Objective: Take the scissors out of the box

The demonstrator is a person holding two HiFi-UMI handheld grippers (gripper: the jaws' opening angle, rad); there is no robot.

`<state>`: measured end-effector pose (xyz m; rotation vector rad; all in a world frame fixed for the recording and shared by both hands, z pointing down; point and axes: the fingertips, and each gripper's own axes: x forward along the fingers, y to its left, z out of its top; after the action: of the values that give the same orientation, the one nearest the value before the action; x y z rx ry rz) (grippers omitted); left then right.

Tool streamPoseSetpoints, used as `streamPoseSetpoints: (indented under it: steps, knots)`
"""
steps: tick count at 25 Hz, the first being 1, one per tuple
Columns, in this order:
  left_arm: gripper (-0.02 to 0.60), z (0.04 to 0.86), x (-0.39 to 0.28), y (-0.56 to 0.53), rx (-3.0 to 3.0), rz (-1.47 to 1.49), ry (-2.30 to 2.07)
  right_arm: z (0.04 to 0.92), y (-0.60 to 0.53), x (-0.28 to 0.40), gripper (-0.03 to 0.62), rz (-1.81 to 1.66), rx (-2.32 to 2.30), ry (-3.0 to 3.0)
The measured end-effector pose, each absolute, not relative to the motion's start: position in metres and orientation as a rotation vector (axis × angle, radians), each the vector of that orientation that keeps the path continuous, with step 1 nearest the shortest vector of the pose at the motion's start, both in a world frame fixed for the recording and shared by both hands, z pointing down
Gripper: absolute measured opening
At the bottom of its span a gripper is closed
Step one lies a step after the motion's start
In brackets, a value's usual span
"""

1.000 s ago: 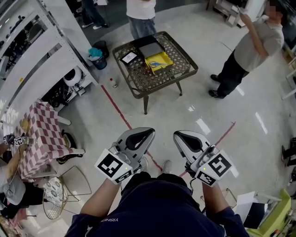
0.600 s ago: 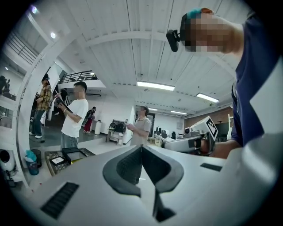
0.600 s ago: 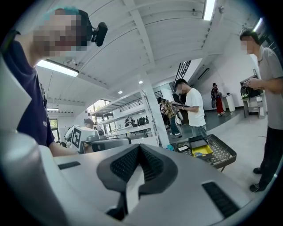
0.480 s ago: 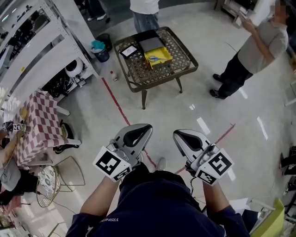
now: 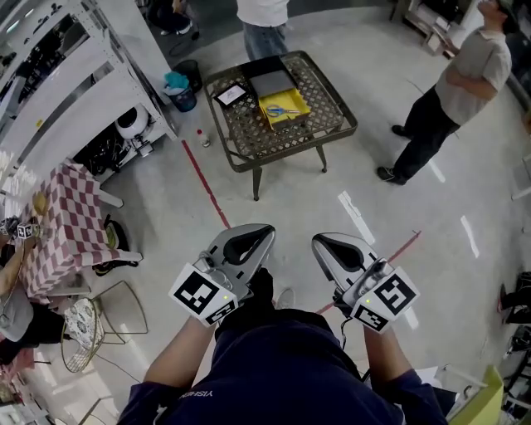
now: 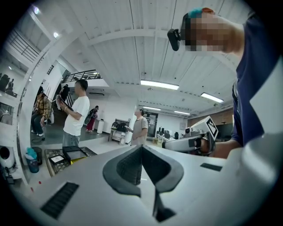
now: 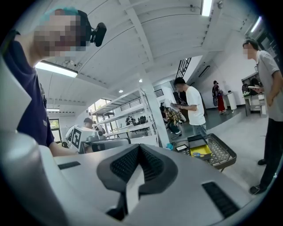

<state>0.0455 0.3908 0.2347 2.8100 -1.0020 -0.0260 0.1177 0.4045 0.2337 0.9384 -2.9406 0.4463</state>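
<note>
Metal lattice table (image 5: 249, 139), blue-handled scissors (image 5: 283, 108) in yellow box (image 5: 300, 114); left gripper (image 5: 262, 236), right gripper (image 5: 319, 245): jaws together, empty.

Scissors (image 5: 283, 108): blue-handled pair, lying flat inside the box, on the mesh table (image 5: 330, 124).
Box (image 5: 299, 117): shallow, yellow, open-topped, sitting upright near the middle of the mesh table.

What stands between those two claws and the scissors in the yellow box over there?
Nothing visible. Only bare floor with a red line separates the left claw and right claw from the table. The scissors lie uncovered in the open yellow box. One bystander stands right of the table, another behind it, off the path.
</note>
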Motion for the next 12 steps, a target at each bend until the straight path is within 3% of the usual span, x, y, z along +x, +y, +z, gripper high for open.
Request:
streamPoseSetpoints:
  steps: [12]
  knots:
    - [0.025,0.253,0.022,0.299,2.791,-0.012,-0.98,0.252,0.31,0.092,0.017,0.48,0.944,-2.917]
